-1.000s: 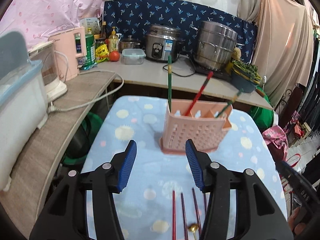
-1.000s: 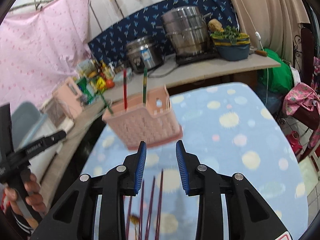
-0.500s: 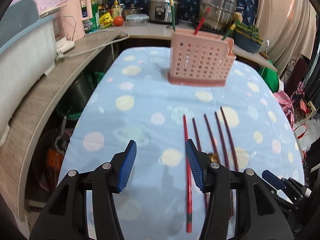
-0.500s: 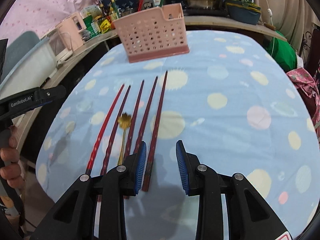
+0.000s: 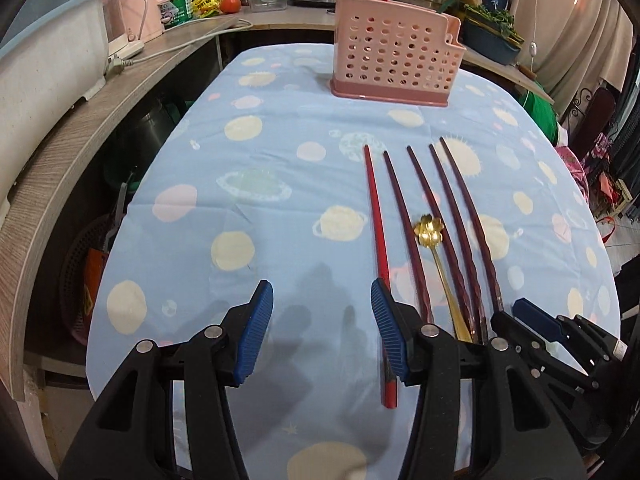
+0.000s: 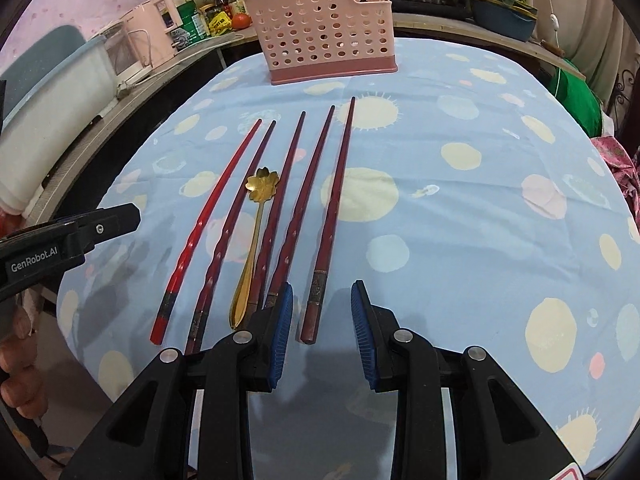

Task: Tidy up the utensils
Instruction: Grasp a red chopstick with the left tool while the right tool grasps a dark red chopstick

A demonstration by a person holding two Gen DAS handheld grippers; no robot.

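Note:
Several dark red chopsticks (image 6: 332, 200) and one bright red chopstick (image 6: 208, 216) lie side by side on the blue spotted tablecloth (image 6: 460, 240). A gold flower-shaped spoon (image 6: 262, 184) rests among them. The pink perforated holder (image 6: 324, 40) stands at the far end with a few utensils upright in it. My right gripper (image 6: 322, 308) hangs low over the near ends; its jaws are closing, and the thick end of the rightmost dark chopstick lies between them, untouched. My left gripper (image 5: 320, 332) is open over bare cloth, just left of the bright red chopstick (image 5: 376, 240).
A wooden counter (image 5: 80, 128) curves along the left with a grey tub, a pink kettle and a cable. Pots, a rice cooker and bottles crowd the back counter (image 5: 280, 24). A person's fingers (image 6: 20, 360) show at the left edge. Bags lie to the right.
Both grippers came down and tilted toward the near end of the table, away from the holder. The chopsticks and spoon now lie right under them. The right jaws narrowed slightly.

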